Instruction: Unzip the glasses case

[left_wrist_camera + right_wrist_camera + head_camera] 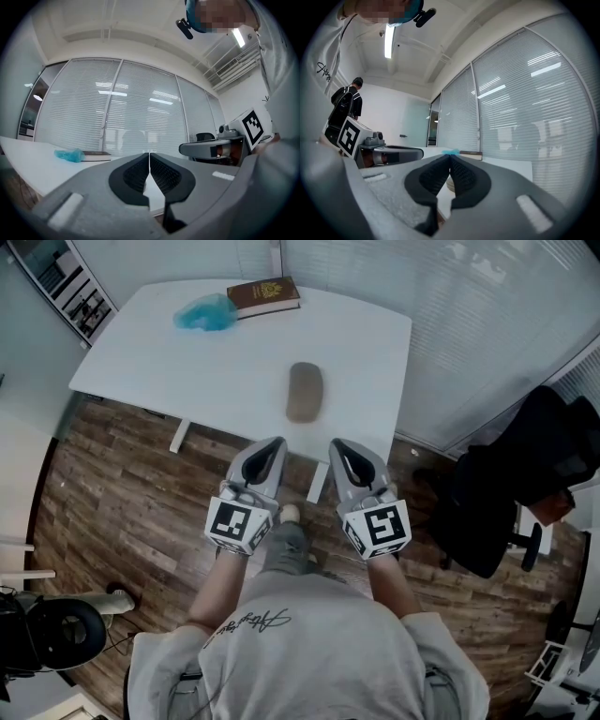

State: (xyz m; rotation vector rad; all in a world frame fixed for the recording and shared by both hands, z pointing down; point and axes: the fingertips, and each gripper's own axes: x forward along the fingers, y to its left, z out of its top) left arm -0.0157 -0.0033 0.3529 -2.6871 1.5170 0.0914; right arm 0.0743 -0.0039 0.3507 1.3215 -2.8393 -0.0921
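Lower centre, head view: left gripper (276, 442) and right gripper (338, 444) held side by side over the near edge of the white bench (169, 352). Both sets of jaws are together with nothing between them. Just beyond, mid-frame: grey-brown glasses case (305, 391) lying on the bench, apart from both grippers. Far edge, upper left: crumpled blue wad (206, 312) against a dark red book (263, 295).

Open tabletop (169, 357) surrounds the case (305, 391); book (263, 295), perhaps cloth (206, 313), lie beyond.
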